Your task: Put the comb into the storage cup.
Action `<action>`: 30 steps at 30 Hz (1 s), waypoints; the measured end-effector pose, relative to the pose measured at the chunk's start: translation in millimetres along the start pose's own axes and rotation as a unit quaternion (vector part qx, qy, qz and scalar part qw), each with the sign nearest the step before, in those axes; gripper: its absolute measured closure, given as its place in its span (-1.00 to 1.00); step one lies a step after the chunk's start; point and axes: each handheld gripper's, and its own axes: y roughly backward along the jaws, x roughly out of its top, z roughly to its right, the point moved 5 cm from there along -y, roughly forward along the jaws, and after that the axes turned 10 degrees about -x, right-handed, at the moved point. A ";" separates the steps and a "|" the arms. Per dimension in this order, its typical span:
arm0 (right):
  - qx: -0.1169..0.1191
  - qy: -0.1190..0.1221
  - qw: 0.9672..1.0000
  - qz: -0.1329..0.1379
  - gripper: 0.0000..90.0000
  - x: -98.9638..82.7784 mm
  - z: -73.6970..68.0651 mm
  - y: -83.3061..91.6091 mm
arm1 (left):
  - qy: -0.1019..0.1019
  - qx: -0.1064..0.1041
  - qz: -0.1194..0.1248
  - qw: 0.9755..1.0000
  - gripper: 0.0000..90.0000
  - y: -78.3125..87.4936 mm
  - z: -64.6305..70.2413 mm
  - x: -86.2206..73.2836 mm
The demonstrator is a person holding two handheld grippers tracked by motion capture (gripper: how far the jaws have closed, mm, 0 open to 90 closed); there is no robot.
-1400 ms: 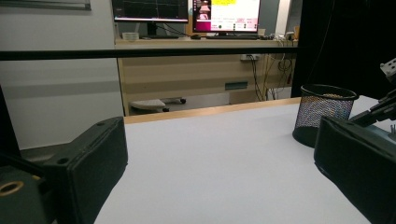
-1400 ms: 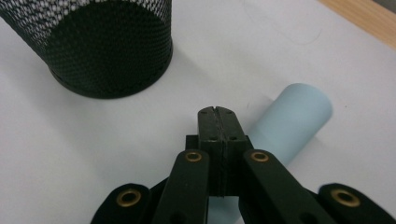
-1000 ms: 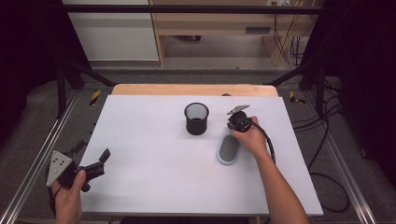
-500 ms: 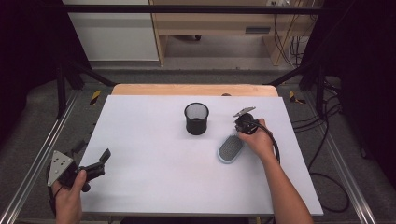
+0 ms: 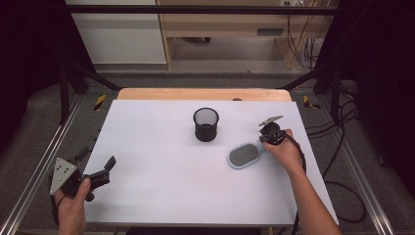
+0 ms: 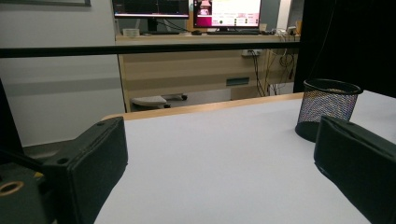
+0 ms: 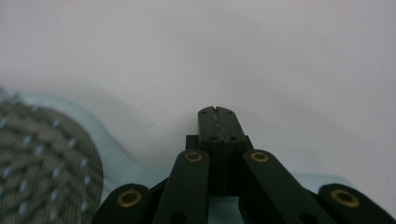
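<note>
A light blue hairbrush [image 5: 243, 155] with a grey bristle pad lies on the white table [image 5: 156, 147], its handle pointing toward my right gripper [image 5: 264, 141]. In the right gripper view the right gripper [image 7: 218, 111] has its jaws pressed together, pointing down at the table. The brush head [image 7: 42, 158] lies to the left and the handle runs under the jaws. Whether the tips touch the handle I cannot tell. A black mesh cup [image 5: 206, 124] stands upright at mid table. My left gripper [image 5: 95, 159] rests open at the near left edge, with nothing between its jaws [image 6: 224, 154].
The mesh cup [image 6: 329, 105] stands ahead and to the right of the left gripper. A wooden strip [image 5: 200, 94] borders the table's far edge. Metal rails run along both sides, and cables [image 5: 342, 147] lie on the floor at the right.
My right hand has moved to the right with its gripper. The brush has swung round, so its handle now points up and right instead of lying nearly lengthwise. The left gripper has stayed put.
</note>
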 end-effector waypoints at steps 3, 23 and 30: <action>0.009 -0.011 1.000 0.004 1.00 -8.6 2.5 6.2 | -0.001 0.001 0.000 1.000 -0.94 0.1 0.4 0.0; 0.042 -0.034 0.998 0.011 1.00 -53.3 0.7 40.0 | -0.001 0.001 -0.006 1.000 -0.94 -0.5 0.2 -1.8; 0.054 -0.033 0.998 0.011 1.00 -61.9 -4.0 49.6 | -0.001 0.001 -0.007 1.000 -0.93 -0.6 -0.3 -2.2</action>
